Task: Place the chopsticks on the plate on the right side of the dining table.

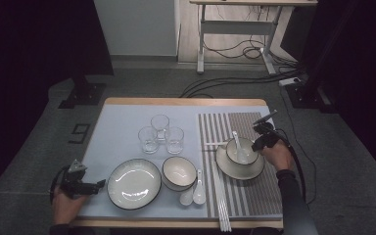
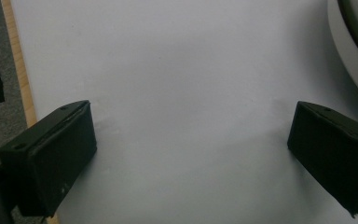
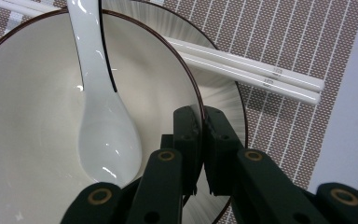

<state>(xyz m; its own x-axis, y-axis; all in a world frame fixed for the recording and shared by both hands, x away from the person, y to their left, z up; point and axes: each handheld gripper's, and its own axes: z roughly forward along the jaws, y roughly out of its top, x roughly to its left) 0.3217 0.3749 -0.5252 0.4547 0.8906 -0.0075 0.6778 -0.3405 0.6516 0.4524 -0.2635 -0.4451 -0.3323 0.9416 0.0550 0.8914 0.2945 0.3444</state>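
Right gripper [image 3: 202,154] pinches the round bowl's [image 3: 28,116] thin rim, glossy spoon [image 3: 103,135] inside. Left gripper [image 2: 191,154] gapes wide over bare smooth mat [image 2: 177,70] by the table edge [image 2: 21,79].

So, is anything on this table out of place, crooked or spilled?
Nothing is spilled or broken. One oddity: a pair of white chopsticks lying along the striped placemat sticks out past the near table edge, where it could be knocked off.
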